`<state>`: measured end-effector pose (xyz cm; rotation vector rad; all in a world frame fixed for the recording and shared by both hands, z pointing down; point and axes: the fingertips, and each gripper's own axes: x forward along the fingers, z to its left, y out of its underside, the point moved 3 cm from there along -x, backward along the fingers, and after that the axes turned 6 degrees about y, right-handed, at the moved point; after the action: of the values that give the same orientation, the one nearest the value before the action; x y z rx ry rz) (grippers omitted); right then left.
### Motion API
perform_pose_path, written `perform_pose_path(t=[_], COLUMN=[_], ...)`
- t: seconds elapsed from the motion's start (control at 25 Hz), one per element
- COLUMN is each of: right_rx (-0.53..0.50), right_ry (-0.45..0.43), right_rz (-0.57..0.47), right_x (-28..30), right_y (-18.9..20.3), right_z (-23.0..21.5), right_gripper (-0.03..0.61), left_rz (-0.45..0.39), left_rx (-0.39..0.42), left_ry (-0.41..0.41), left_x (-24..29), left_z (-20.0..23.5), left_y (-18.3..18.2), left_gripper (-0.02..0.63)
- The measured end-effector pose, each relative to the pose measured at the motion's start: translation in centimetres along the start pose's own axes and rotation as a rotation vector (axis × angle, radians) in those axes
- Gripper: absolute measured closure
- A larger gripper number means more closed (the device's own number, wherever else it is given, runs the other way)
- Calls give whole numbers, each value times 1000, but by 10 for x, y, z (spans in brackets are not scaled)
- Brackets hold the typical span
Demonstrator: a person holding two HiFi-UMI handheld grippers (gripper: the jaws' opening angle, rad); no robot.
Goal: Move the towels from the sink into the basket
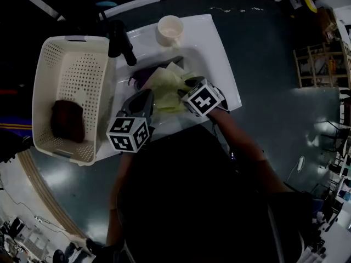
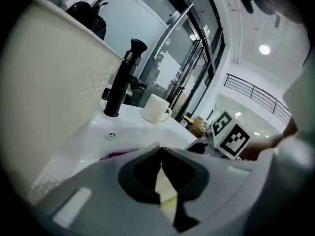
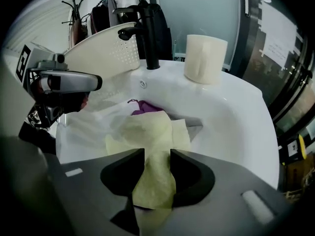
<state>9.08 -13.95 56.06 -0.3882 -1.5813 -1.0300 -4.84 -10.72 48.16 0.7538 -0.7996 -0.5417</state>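
A pale yellow towel (image 1: 164, 89) lies bunched in the white sink (image 1: 219, 70), with a purple towel (image 1: 141, 75) partly under it. My right gripper (image 3: 157, 161) points steeply down into the basin and is shut on a fold of the yellow towel (image 3: 152, 132). My left gripper (image 1: 147, 96) hovers at the sink's left rim, jaws together with nothing held; a sliver of yellow shows behind them. The cream perforated basket (image 1: 41, 92) stands left of the sink and holds a dark red towel (image 1: 67, 120).
A black faucet (image 1: 122, 40) rises at the sink's back left, close to the basket wall. A cream cup (image 1: 170, 29) stands on the back rim. A white cloth (image 3: 88, 127) and a grey one (image 3: 196, 124) also lie in the basin.
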Motion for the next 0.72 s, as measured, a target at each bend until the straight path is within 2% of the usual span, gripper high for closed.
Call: perform_pose_path(t=[0.32,0.48,0.72], right_rx=[-8,10,4], right_ry=[-14,-22,-6], right_rz=[35,21,-56], right_x=[5,3,-12], right_y=[2,1,-11], right_z=[5,3,0], right_gripper=[565,571,572], left_rz=[11,5,-8], left_rx=[3,1,-12], left_ry=[-2,-7,-22], left_x=[0,0,-1], left_z=[1,0,0], left_y=[0,-1,1], left_gripper=[609,609,609])
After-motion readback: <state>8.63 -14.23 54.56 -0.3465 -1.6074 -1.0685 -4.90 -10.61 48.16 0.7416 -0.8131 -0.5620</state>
